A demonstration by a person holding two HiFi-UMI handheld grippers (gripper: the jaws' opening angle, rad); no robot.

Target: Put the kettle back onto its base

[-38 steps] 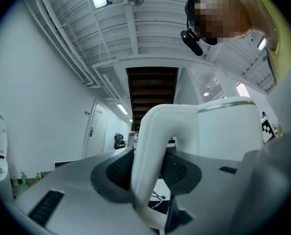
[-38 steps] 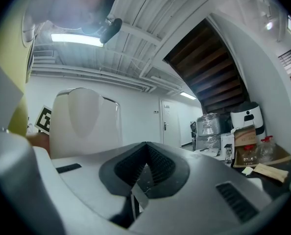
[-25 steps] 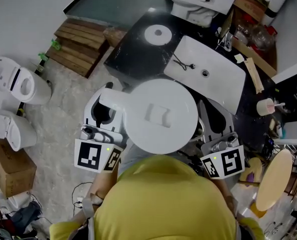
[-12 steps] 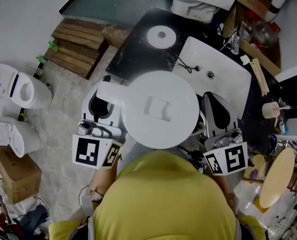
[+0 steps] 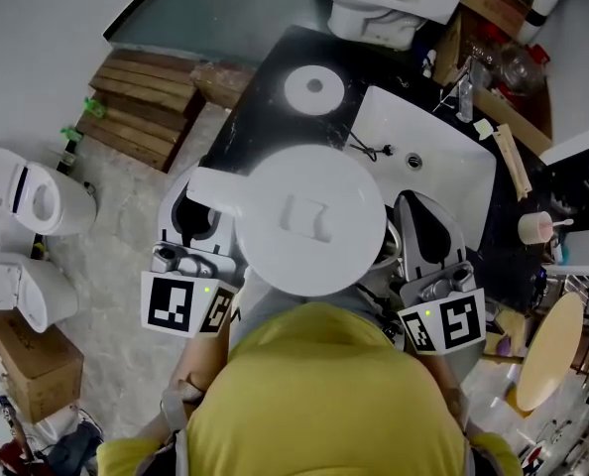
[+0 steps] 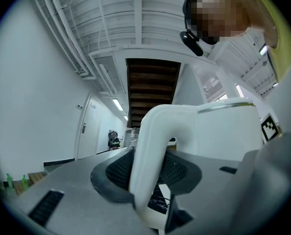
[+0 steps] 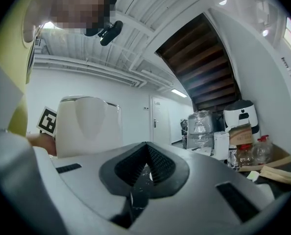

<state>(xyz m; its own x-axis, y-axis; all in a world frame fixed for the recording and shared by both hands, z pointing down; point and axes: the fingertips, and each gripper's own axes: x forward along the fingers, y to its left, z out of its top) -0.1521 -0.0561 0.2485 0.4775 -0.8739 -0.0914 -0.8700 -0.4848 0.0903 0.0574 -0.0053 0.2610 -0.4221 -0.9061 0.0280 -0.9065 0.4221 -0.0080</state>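
A white kettle (image 5: 309,221) hangs in front of me, its round lid facing up. My left gripper (image 5: 203,208) is shut on the kettle's curved handle (image 6: 153,151), which runs up between the dark pads. The kettle's body (image 6: 226,126) fills the right of the left gripper view. The round white base (image 5: 314,86) lies on the black counter (image 5: 260,112) beyond the kettle, apart from it. On the kettle's other side my right gripper (image 5: 425,228) is shut with nothing in it (image 7: 146,163). The kettle (image 7: 86,124) shows to its left.
A white sink (image 5: 428,162) is set in the counter right of the base. On the floor at left are two toilets (image 5: 27,191), a wooden pallet (image 5: 151,92) and a cardboard box (image 5: 32,360). A cup (image 5: 532,226) and a round wooden board (image 5: 542,350) are at the right.
The kettle and both grippers have moved forward, towards the counter. The base and sink now sit lower in the head view, nearer the kettle. The grip on the handle is unchanged.
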